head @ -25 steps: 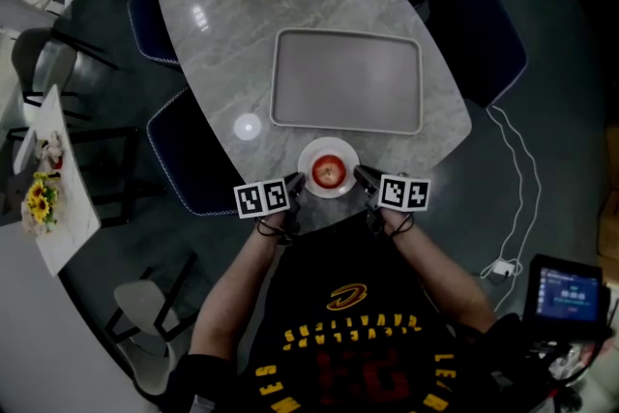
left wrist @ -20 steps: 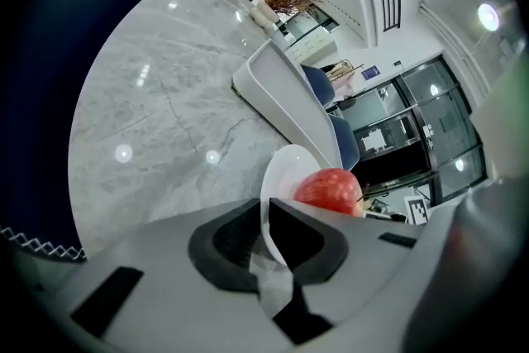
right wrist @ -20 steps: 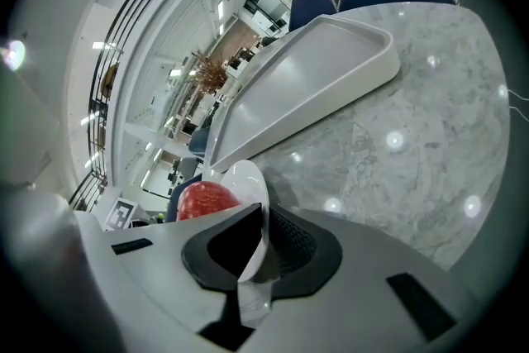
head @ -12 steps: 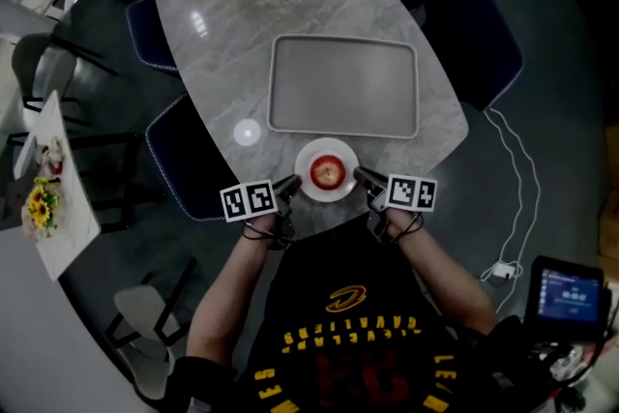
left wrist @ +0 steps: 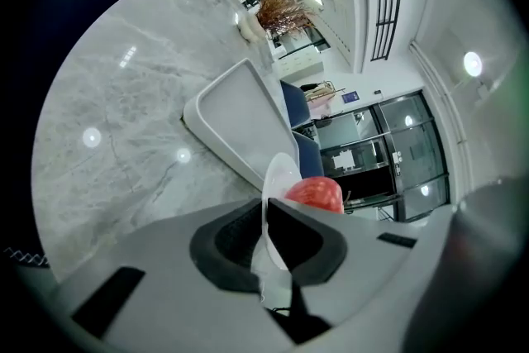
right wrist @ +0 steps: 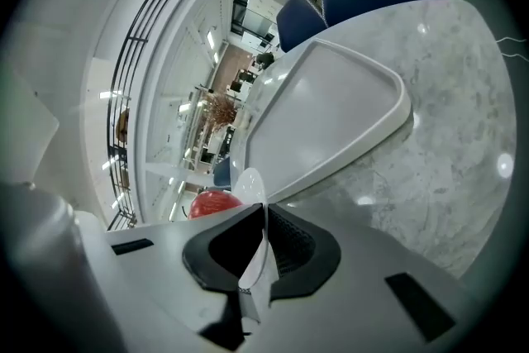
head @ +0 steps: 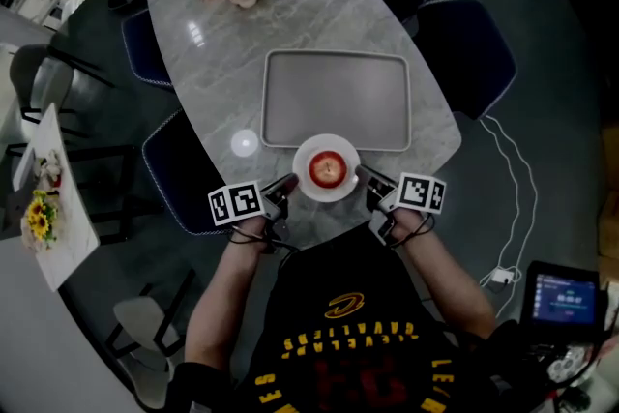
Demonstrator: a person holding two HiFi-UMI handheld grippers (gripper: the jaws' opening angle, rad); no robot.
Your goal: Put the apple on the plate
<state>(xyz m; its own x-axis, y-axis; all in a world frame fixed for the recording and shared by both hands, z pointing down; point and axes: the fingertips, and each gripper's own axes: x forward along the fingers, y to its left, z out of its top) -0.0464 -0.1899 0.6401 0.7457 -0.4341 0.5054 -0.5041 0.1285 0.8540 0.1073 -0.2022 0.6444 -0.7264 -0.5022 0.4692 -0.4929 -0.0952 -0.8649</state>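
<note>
Two tools are in our hands, and each one is clamped on the rim of the white plate (head: 309,187). The left tool (left wrist: 264,237) pinches its left side and the right tool (right wrist: 263,242) its right. We see the red apple (head: 327,169) sitting in the middle of the plate. The plate is at the near edge of the marble surface (head: 242,53), just beside the gray tray (head: 337,102).

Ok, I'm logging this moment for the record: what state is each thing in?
Round white plate: rim clamped on both sides.
Red apple: lying on the plate.
Left gripper: jaws shut on the plate's rim.
Right gripper: jaws shut on the plate's rim.
Grey rectangular tray: empty, flat on the marble table.
</note>
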